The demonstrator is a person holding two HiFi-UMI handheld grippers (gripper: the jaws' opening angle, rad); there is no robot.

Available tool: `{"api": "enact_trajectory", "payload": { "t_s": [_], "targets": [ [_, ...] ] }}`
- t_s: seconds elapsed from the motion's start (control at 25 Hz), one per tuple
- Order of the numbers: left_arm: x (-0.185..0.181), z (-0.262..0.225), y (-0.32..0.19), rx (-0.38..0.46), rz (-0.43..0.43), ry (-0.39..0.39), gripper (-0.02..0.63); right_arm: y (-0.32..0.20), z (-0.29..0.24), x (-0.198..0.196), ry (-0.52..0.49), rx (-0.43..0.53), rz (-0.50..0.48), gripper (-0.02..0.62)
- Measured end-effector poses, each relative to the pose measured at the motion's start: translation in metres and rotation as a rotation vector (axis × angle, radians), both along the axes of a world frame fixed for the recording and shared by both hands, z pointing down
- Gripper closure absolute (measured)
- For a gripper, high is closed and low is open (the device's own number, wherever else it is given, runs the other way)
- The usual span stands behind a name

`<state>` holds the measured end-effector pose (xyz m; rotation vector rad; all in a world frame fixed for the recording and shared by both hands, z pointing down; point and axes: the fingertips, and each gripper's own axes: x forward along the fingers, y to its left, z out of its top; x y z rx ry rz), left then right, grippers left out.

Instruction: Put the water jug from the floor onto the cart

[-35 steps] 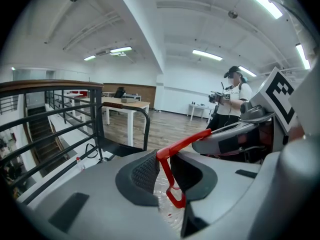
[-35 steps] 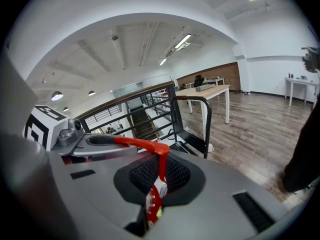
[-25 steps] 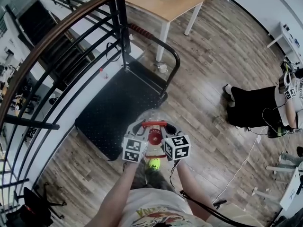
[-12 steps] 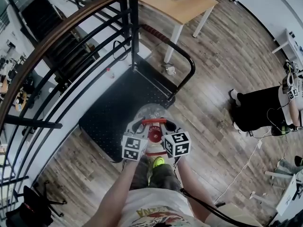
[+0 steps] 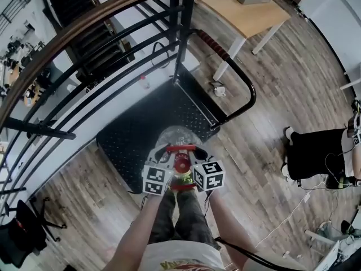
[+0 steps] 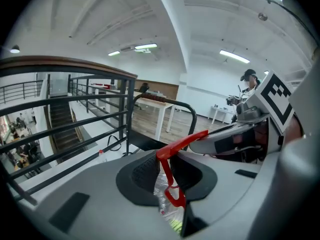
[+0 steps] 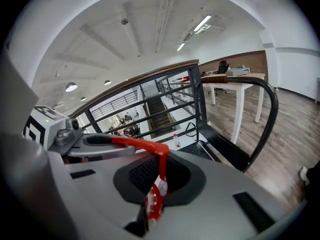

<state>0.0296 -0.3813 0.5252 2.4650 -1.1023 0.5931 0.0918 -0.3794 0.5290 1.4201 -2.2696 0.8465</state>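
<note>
A clear water jug (image 5: 176, 136) with a red cap (image 5: 181, 164) hangs from its red carry handle (image 5: 181, 148). Both grippers hold that handle. My left gripper (image 5: 164, 152) is shut on its left end and my right gripper (image 5: 198, 152) on its right end. The jug hangs over the near edge of the black cart deck (image 5: 148, 123). In the left gripper view the red handle (image 6: 171, 156) is pinched in the left gripper (image 6: 169, 176). In the right gripper view the handle (image 7: 159, 159) runs down into the right gripper (image 7: 154, 186). My hands hide the jug's lower body.
The cart's black push handle (image 5: 243, 89) rises at its far end. A dark railing (image 5: 107, 21) and a stairwell run along the left. A wooden table (image 5: 243, 13) stands beyond the cart. A small bottle (image 5: 144, 82) lies by the railing. A person (image 5: 316, 151) sits at the right.
Both grippers have carried the jug forward and slightly down, from the cart's near right corner to over its near edge. The grip on the handle is unchanged.
</note>
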Motion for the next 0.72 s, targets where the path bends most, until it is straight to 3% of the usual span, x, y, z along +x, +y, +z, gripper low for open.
{"api": "enact_trajectory", "payload": {
  "t_s": [0.44,0.72],
  "targets": [
    [-0.023,0.038,-0.053,-0.035,-0.151,-0.021,0.537,-0.061,0.037,-0.024,-0.023,-0.03,-0.168,0.575],
    [-0.037,0.076,-0.085,-0.043,-0.192,-0.027,0.537,-0.093,0.069,-0.038,-0.032,-0.043,-0.203,0.575]
  ]
}}
